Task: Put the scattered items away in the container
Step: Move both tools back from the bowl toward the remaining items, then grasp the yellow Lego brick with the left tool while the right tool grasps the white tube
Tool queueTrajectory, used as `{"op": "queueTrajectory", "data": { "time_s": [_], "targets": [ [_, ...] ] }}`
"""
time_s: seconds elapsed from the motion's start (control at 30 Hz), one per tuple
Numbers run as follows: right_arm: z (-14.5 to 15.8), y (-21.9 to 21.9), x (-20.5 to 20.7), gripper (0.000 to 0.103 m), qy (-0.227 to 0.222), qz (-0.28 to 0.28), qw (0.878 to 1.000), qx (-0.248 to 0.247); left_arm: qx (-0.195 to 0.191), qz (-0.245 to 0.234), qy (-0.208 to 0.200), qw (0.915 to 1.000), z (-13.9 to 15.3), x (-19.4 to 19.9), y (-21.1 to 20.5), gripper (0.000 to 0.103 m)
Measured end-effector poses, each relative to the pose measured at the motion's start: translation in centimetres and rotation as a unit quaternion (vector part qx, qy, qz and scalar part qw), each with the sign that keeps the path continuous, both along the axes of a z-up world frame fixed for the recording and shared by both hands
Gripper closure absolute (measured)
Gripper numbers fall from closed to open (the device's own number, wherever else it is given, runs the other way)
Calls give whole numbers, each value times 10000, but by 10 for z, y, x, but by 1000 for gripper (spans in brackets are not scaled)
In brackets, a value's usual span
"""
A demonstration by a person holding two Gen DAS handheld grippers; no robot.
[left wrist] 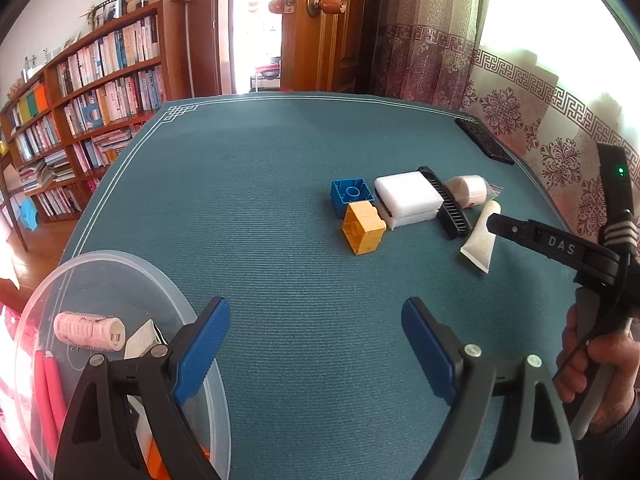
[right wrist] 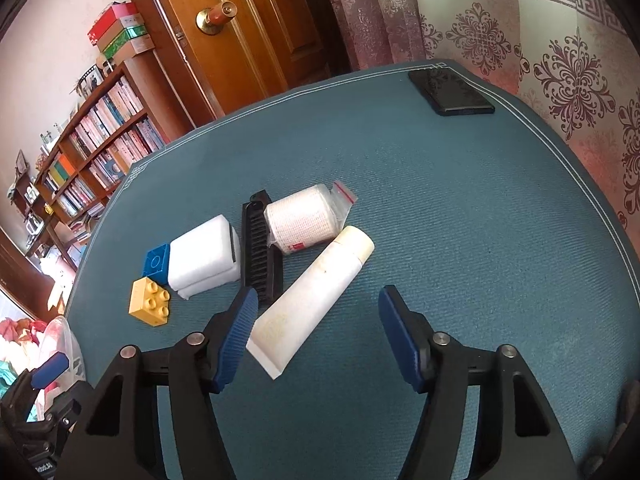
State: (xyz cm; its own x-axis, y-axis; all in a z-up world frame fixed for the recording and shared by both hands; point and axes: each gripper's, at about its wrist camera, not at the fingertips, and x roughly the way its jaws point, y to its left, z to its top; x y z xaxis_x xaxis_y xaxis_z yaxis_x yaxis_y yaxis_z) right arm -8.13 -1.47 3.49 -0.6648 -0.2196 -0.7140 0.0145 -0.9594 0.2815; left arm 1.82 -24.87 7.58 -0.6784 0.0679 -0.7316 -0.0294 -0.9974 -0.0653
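Lying at the left near edge of the desk [left wrist: 248,184], the clear round container [left wrist: 120,268] already held a pink hair roller [left wrist: 88,330], something long and pink [left wrist: 48,392] and a few smaller bits I could not make out, so the tidying was, by my judgement, partly done. Well apart from it, toward the right side, a loose cluster was left on the blue mat: a blue brick [left wrist: 351,194] touching a yellow brick [left wrist: 363,229], a white block [left wrist: 408,197] beside them, a black comb [left wrist: 446,204] against that block, a bagged bandage roll [right wrist: 300,220] just behind the comb, and a white tube [right wrist: 312,300] lying slantwise in front.

The right tongs [right wrist: 316,328] were spread wide and empty, poised over the flat end of the tube, which looked to be the next item. The left tongs [left wrist: 316,344] were likewise spread, holding nothing, hovering near the container's rim. A dark phone [right wrist: 450,92] lay at the far corner; whether it counted among the scattered items I could not tell.
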Motion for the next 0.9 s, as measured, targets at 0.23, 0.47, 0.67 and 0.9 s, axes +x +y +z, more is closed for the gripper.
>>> {"op": "queueTrajectory", "data": {
  "time_s": [0.23,0.47,0.67,0.9],
  "targets": [
    [-9,-8,-25,46,-162,-84,9998,127,-26,-39,-12,10000,-2,-7,5,13],
    [-11,-13,-20,51,17,-62,9985,538,-60,-83,-29,9999,-4,-22,16,13],
    [-13,-4,-13,56,72,56,9984,553,-51,-211,-83,9997,-9,-40,33,13],
    [-15,-5,-7,58,132,71,9971,746,-47,-153,-236,9996,-22,-63,42,13]
  ]
}}
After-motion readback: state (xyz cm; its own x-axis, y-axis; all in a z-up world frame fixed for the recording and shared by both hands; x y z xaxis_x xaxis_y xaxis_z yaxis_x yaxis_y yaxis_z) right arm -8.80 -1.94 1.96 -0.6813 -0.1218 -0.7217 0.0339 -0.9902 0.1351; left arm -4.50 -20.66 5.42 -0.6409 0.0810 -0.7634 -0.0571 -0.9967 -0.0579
